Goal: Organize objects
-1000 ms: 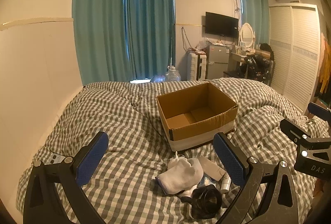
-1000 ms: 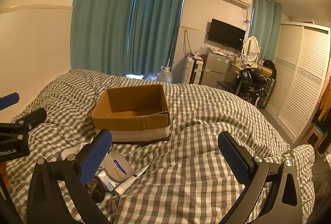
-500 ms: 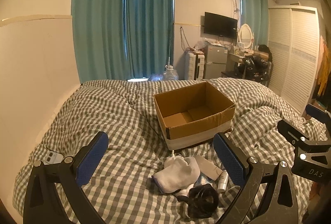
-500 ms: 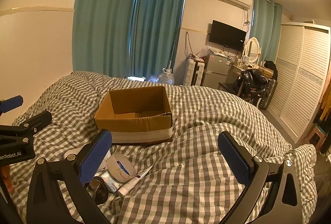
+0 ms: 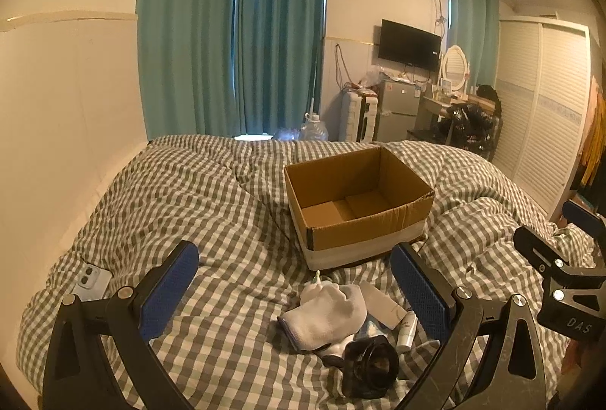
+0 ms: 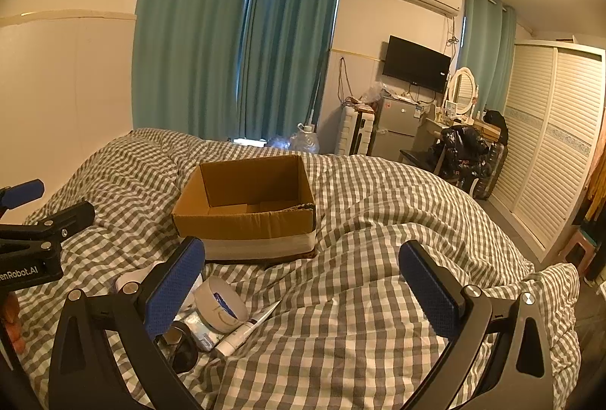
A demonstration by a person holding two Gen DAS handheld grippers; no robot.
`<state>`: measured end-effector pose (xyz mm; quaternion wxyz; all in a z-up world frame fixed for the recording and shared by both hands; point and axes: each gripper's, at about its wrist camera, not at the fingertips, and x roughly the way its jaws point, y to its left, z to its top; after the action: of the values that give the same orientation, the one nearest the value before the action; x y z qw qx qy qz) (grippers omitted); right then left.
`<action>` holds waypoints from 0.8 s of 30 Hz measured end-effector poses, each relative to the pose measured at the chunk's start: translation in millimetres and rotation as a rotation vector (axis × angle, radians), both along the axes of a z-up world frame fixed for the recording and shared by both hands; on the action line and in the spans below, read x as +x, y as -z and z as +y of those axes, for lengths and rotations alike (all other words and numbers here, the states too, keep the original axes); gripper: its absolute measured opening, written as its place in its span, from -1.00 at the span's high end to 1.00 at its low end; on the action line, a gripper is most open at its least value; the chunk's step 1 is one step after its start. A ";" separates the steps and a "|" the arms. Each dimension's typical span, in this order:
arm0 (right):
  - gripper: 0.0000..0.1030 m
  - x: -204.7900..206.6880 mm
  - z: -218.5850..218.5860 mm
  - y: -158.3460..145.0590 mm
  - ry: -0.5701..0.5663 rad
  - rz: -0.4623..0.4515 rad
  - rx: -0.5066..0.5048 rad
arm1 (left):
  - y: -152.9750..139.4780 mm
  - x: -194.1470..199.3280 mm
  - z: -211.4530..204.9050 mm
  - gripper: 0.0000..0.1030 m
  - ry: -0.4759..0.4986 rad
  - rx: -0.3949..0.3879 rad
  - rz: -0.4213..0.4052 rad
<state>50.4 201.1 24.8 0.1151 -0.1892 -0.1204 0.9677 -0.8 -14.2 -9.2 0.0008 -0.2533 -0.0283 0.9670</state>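
Observation:
An open, empty cardboard box (image 5: 360,205) (image 6: 246,205) stands on the checked bed cover. In front of it lies a small pile: a white folded cloth (image 5: 325,315), a black tape roll (image 5: 373,362) (image 6: 183,349), a white tube (image 5: 407,326) (image 6: 246,328) and a white tape roll (image 6: 221,304). My left gripper (image 5: 293,290) is open and empty, above the bed just before the pile. My right gripper (image 6: 303,283) is open and empty, to the right of the pile. Each gripper shows at the edge of the other's view.
A phone (image 5: 91,281) lies on the bed cover at the left. A white wall runs along the bed's left side. Beyond the bed are teal curtains (image 5: 235,42), a small fridge (image 5: 397,110), a desk and a white wardrobe (image 5: 545,99).
Both views have drawn back and risen slightly; the box and pile sit a little lower and farther in the frames. Both grippers stay open and empty.

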 end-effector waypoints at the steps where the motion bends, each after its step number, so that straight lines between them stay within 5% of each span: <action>1: -1.00 -0.2 -0.4 0.0 -0.001 -0.001 0.001 | -0.7 0.6 0.2 -1.00 0.000 -0.001 0.002; 24: -0.99 -4.2 -0.5 11.7 -0.020 -0.033 0.012 | 14.9 -6.8 8.8 -1.00 0.008 -0.070 -0.031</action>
<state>46.2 200.6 13.0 0.1046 -0.2031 -0.1299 0.9648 -7.6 -5.4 -24.1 -0.0046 -0.2684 0.0064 0.9633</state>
